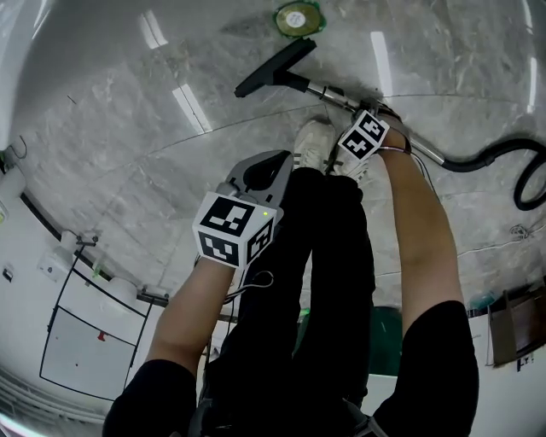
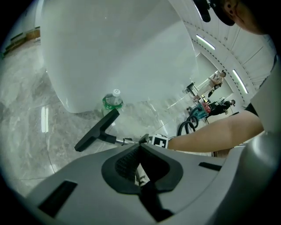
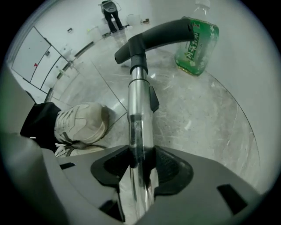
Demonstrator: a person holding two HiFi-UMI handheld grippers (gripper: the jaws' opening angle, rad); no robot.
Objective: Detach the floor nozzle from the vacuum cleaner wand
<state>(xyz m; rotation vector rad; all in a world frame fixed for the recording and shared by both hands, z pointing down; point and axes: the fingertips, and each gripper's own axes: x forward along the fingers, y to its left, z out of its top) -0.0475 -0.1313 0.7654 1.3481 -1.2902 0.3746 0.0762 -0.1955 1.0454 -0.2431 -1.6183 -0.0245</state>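
The black floor nozzle [image 1: 273,68] lies on the marble floor, still joined to the shiny metal wand [image 1: 328,92], which runs right into a black hose [image 1: 503,158]. My right gripper [image 1: 359,109] points straight down over the wand. In the right gripper view its jaws [image 3: 141,154] straddle the wand [image 3: 139,110] and stand open around it, with the nozzle [image 3: 158,37] just beyond. My left gripper [image 1: 263,169] hovers nearer the person's legs, shut and empty. From the left gripper view [image 2: 140,147] the nozzle [image 2: 96,129] lies ahead on the floor.
A green plastic bottle [image 1: 299,17] stands just past the nozzle, beside a big white rounded body [image 2: 118,48]. The person's white shoe [image 1: 314,145] rests next to the wand. White wall panels [image 1: 85,341] are at lower left and a cardboard box [image 1: 512,329] at right.
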